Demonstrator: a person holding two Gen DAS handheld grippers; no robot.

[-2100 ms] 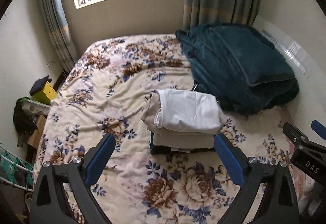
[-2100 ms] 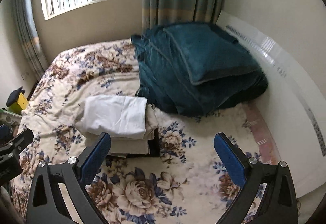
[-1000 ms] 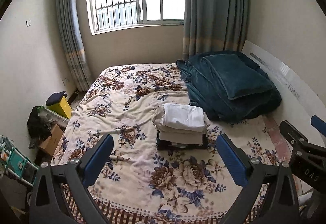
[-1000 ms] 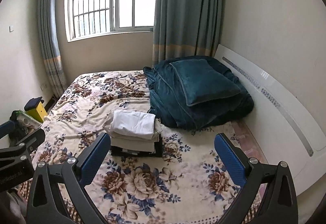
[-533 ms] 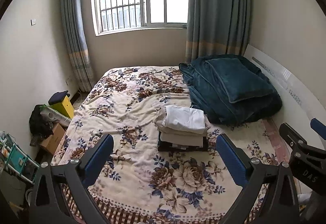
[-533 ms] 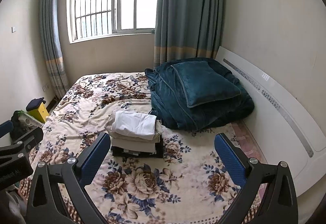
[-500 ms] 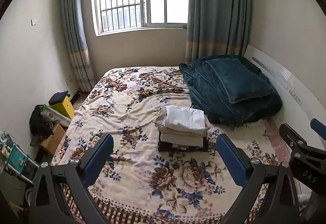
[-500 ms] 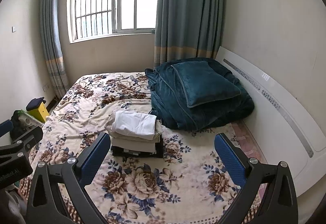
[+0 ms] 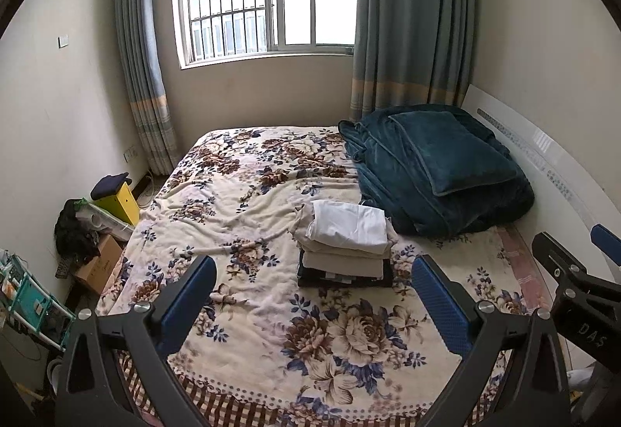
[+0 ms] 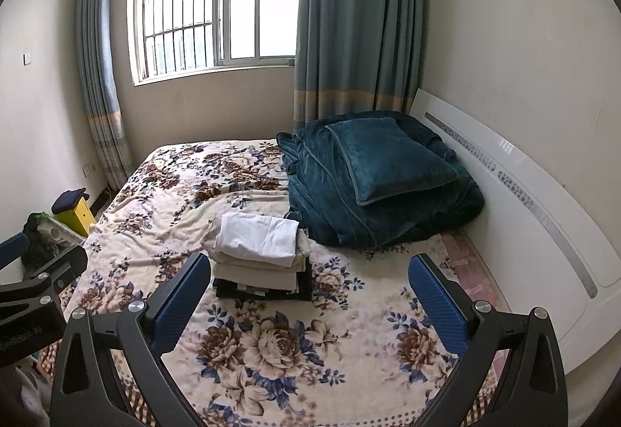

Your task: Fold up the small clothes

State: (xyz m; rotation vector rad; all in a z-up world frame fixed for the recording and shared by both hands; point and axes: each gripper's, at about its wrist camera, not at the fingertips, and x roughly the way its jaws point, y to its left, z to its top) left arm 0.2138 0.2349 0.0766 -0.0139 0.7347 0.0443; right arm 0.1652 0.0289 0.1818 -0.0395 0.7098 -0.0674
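A stack of folded clothes [image 9: 345,244] [image 10: 260,256] rests on the floral bed [image 9: 248,202] [image 10: 271,349], white piece on top, beige below, a dark one at the bottom. My left gripper [image 9: 314,295] hangs open well back from the stack, above the bed's foot, with nothing between its blue pads. My right gripper [image 10: 310,295] is open too and empty, equally far back. Each gripper shows at the edge of the other's view: the right gripper [image 9: 574,272] and the left gripper [image 10: 35,287].
A dark teal quilt with a pillow [image 9: 434,171] [image 10: 380,175] lies heaped by the white headboard [image 10: 524,202]. A yellow box [image 9: 116,202], a cardboard box [image 9: 97,264] and a rack [image 9: 27,295] crowd the floor on the left. Window and curtains stand behind.
Both grippers have pulled back and up from the stack over the last two seconds, so the whole room now shows. In the last half second almost nothing moved.
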